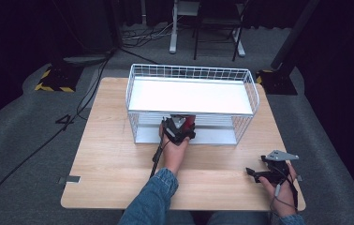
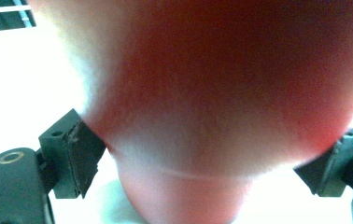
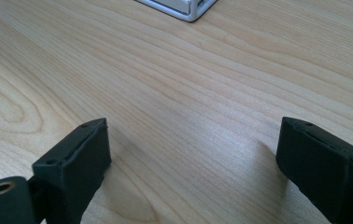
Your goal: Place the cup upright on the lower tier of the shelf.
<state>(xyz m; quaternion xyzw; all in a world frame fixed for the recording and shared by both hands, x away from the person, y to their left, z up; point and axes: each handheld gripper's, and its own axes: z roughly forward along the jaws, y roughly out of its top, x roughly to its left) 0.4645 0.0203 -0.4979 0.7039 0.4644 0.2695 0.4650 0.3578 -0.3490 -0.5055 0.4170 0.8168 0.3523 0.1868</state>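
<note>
High view: left gripper [image 1: 182, 125] at table [image 1: 114, 154] centre, reaching into wire rack's [image 1: 191, 101] lower shelf, jaws clamped on red rounded object [image 2: 221, 93], blurred close-up. Right gripper [image 1: 254, 174] at 4 o'clock on bare wood, jaws wide apart, holding nothing.

No readable text, labels, brands or numbers on anything in view
</note>
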